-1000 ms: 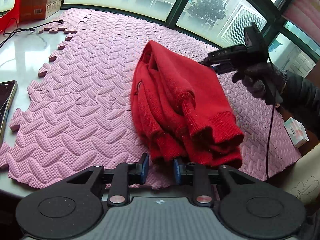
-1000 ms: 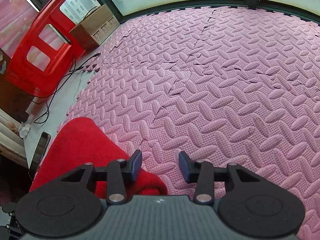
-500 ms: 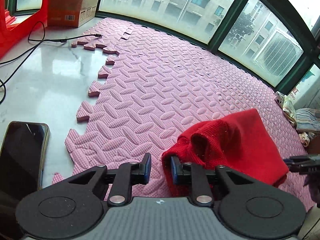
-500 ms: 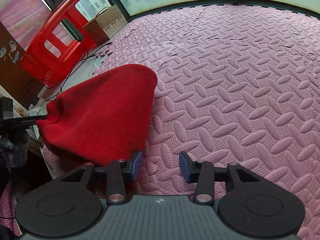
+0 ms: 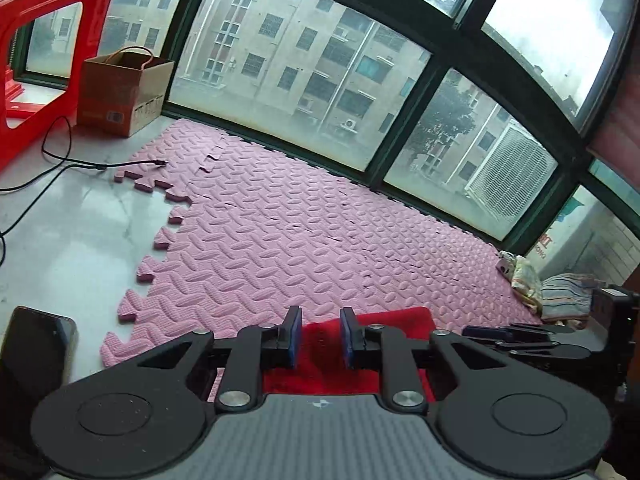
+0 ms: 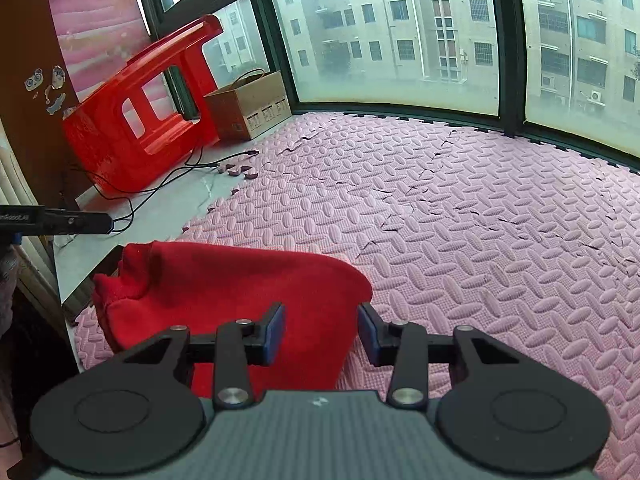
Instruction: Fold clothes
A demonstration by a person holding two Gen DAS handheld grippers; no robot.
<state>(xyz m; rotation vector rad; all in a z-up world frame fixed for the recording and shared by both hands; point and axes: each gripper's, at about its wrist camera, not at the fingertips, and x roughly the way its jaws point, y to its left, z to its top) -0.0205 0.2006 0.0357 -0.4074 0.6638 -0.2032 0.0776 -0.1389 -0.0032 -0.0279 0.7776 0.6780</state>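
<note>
**One red sweater bundled at mat's near edge**

The red sweater (image 6: 240,292) lies folded on the pink foam mat (image 6: 460,220). Left gripper (image 5: 319,336) and right gripper (image 6: 321,334) are both released above it. Earlier, the garment hung spread.

Sweater (image 6: 224,296) lies on foam mat (image 6: 460,240), near-left corner. Bare floor strip (image 6: 160,216) left of mat. Stool (image 6: 140,120) far left on strip; cardboard box (image 6: 248,104) just right of stool, by window. Cable (image 6: 168,184) runs across strip. Phone (image 5: 32,352) near on strip, left of mat edge.
</note>
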